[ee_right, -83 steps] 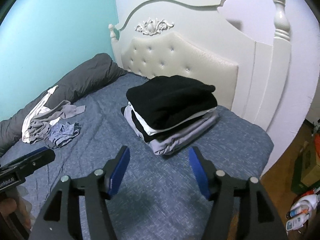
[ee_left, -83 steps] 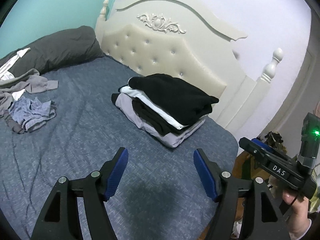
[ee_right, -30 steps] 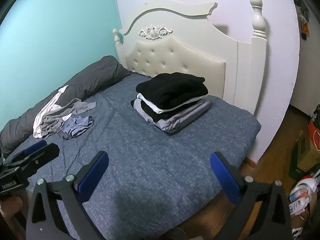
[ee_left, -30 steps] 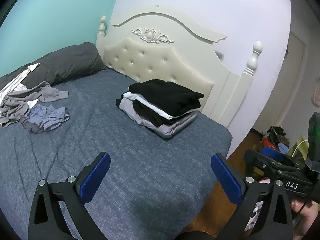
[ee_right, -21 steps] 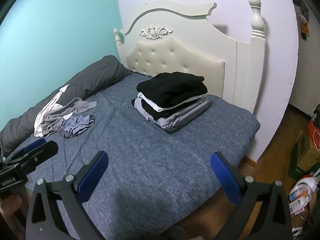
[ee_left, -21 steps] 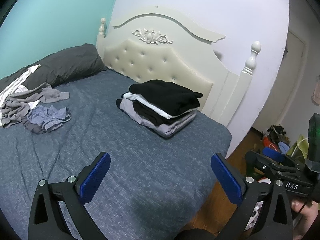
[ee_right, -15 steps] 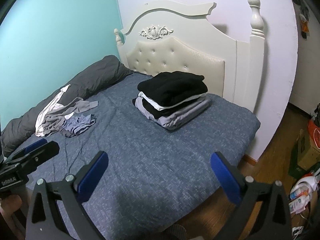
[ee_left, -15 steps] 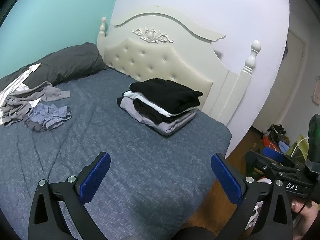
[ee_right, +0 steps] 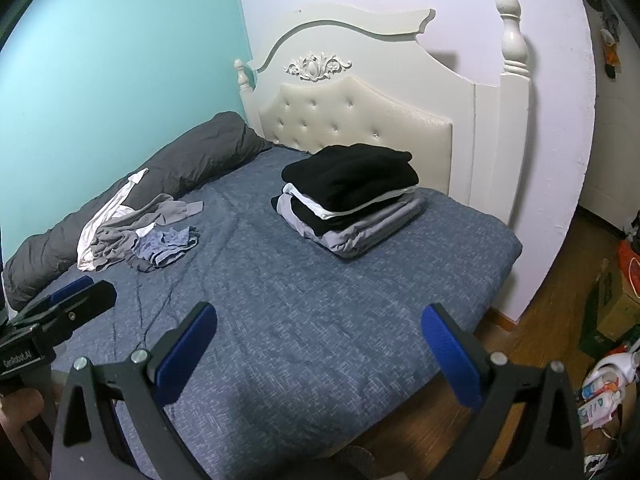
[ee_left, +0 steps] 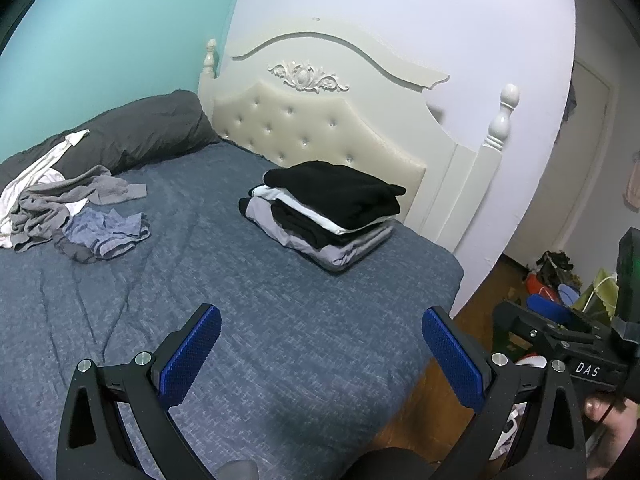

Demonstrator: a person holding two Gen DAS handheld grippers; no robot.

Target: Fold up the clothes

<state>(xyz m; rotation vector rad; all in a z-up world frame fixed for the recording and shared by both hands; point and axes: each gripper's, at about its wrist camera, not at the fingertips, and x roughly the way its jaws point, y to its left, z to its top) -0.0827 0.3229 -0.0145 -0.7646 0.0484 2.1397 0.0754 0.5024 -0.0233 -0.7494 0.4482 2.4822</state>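
A stack of folded clothes point(ee_left: 326, 210) point(ee_right: 352, 196), black on top with white and grey layers below, sits on the blue bed point(ee_left: 248, 312) point(ee_right: 320, 320) near the headboard. A loose heap of unfolded clothes point(ee_left: 68, 210) point(ee_right: 136, 232), grey, white and blue, lies at the left by the dark duvet. My left gripper point(ee_left: 320, 352) hangs open and empty above the bed's near edge, far from both piles. My right gripper point(ee_right: 318, 350) is open and empty too, over the bed's near corner.
A cream tufted headboard point(ee_left: 320, 132) with posts backs the bed. A rolled dark grey duvet point(ee_right: 168, 172) lies along the teal wall. Wooden floor to the right holds a cardboard box point(ee_right: 612, 304), bottles point(ee_right: 600, 392) and shoes point(ee_left: 552, 292). A hand point(ee_left: 604, 412) holds the other gripper.
Both grippers have opened wide and drawn back from the folded stack, which now lies farther off. In the last half second the view barely shifts.
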